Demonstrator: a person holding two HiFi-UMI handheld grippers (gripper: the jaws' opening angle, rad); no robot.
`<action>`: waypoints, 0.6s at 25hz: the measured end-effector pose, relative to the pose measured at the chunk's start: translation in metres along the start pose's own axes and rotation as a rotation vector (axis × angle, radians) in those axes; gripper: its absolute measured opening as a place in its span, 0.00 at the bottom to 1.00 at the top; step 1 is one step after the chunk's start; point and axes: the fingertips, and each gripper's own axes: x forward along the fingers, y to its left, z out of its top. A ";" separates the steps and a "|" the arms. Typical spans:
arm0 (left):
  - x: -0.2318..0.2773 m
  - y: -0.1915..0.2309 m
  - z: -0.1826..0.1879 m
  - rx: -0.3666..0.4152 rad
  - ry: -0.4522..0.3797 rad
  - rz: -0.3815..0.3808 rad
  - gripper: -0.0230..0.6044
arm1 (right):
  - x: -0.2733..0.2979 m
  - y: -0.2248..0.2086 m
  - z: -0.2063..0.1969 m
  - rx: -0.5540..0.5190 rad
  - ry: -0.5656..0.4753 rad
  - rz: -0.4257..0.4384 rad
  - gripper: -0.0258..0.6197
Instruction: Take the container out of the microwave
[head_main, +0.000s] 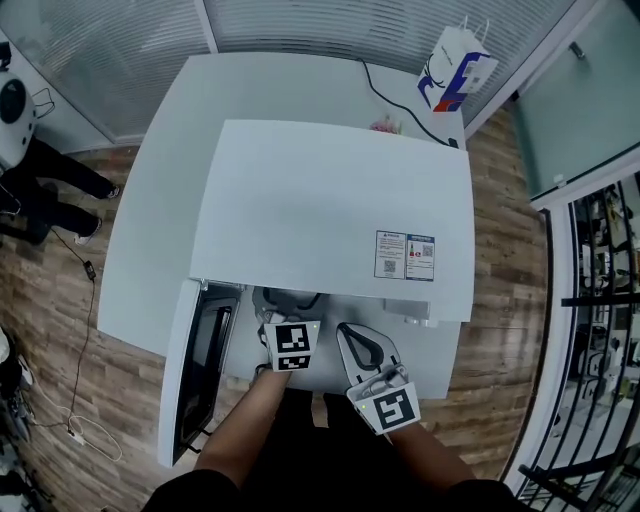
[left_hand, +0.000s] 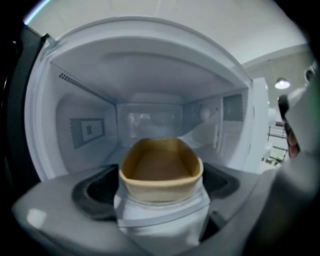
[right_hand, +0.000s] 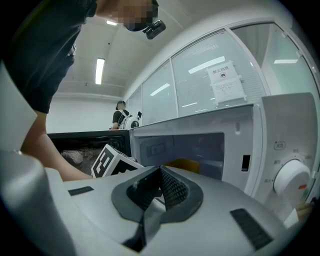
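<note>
Head view: microwave (head_main: 330, 210) sits on white table (head_main: 150, 250), door (head_main: 195, 370) swung open on its 9 o'clock side. We hold the left gripper (head_main: 290, 338) at the cavity mouth, pointing to 12 o'clock; its tips are hidden under the microwave top here.

Left gripper view: jaws stand wide apart, pads on nothing. The container (left_hand: 161, 170), tan and open-topped, rests approx. mid-floor in the cavity. It lies directly at 12 o'clock of the left gripper, in line w/ the gap between the jaws.

Right gripper (head_main: 352, 338) is outside the cavity, at 3 o'clock of the left one. Its jaws are closed on each other, w/ nothing between. In the right gripper view we see the container at 1 o'clock of the jaws, control dial (right_hand: 290, 180) at 3 o'clock
</note>
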 end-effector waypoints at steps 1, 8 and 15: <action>0.001 0.001 0.000 0.005 -0.001 0.004 0.87 | 0.000 0.000 0.000 0.000 -0.003 0.001 0.04; 0.002 -0.001 -0.001 0.011 0.003 -0.005 0.77 | -0.005 0.003 0.002 0.004 -0.008 0.003 0.04; -0.016 -0.003 0.006 -0.007 -0.019 0.009 0.75 | -0.013 0.002 0.009 -0.003 -0.024 -0.009 0.04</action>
